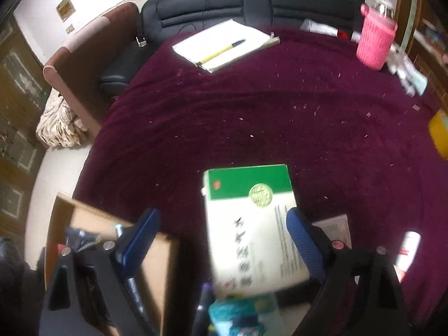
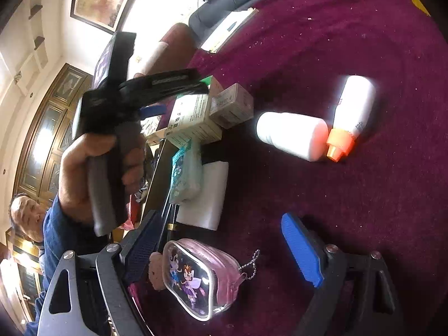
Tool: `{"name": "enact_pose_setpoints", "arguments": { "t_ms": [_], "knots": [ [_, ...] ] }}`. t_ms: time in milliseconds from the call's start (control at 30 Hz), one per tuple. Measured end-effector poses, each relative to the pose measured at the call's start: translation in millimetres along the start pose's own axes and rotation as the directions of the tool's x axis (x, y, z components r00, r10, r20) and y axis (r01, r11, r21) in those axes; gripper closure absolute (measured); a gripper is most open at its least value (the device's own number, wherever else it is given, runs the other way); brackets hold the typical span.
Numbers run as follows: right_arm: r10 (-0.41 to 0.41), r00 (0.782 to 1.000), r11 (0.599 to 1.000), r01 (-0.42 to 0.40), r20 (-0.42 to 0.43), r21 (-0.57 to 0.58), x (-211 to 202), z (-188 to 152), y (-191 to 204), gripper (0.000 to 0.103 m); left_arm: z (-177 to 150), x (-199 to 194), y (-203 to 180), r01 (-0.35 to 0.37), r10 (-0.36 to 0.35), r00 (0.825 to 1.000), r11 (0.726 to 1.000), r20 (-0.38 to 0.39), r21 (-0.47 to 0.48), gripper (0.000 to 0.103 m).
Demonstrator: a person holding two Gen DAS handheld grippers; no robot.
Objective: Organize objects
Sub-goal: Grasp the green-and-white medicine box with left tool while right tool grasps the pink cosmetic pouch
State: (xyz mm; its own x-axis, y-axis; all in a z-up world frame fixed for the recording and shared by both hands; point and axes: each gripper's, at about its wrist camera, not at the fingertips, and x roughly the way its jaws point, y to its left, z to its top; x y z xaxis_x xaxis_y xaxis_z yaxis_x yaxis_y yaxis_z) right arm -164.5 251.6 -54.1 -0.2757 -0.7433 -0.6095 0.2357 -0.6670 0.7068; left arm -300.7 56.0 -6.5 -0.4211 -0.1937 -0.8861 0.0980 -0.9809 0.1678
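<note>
A green and white carton point(image 1: 249, 224) lies on the maroon cloth point(image 1: 252, 117), between the blue pads of my left gripper point(image 1: 221, 240). Those jaws stand wide open; the left pad is well clear of the carton and the right pad overlaps its edge. In the right wrist view the same carton point(image 2: 193, 117) sits beside a small beige box point(image 2: 232, 106). My right gripper point(image 2: 221, 235) is open above a clear pink pouch point(image 2: 201, 280) printed with cartoon figures, without touching it. A white bottle point(image 2: 291, 134) and an orange-capped bottle point(image 2: 350, 123) lie further out.
A cardboard box point(image 1: 112, 238) stands at the cloth's near left edge. A teal packet point(image 2: 184, 168) rests on a flat white pad point(image 2: 207, 196). Far off lie a notebook with a pen point(image 1: 224, 44), a pink basket point(image 1: 376, 42) and a yellow object point(image 1: 439, 131). A person's hand point(image 2: 84, 168) grips the left gripper's handle.
</note>
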Motion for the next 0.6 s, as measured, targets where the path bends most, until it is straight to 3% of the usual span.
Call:
{"name": "enact_pose_setpoints", "arguments": {
  "t_ms": [100, 333, 433, 600],
  "knots": [
    [0.003, 1.000, 1.000, -0.003, -0.002, 0.003, 1, -1, -1, 0.011, 5, 5, -8, -0.018, 0.018, 1.000, 1.000, 0.009, 0.008, 0.007],
    [-0.004, 1.000, 1.000, 0.004, 0.004, -0.016, 0, -1, 1, 0.011, 0, 34, -15, -0.050, 0.053, 0.997, 0.998, -0.049, 0.049, 0.009],
    [-0.015, 1.000, 0.999, 0.015, 0.007, -0.038, -1, -2, 5, 0.011, -9, 31, -9, -0.015, 0.016, 0.999, 0.999, -0.028, 0.038, 0.031],
    [-0.028, 1.000, 0.995, 0.028, 0.000, -0.097, 3, -3, 16, 0.011, -20, 6, 3, 0.027, -0.028, 0.999, 1.000, 0.047, 0.011, 0.031]
  ]
}}
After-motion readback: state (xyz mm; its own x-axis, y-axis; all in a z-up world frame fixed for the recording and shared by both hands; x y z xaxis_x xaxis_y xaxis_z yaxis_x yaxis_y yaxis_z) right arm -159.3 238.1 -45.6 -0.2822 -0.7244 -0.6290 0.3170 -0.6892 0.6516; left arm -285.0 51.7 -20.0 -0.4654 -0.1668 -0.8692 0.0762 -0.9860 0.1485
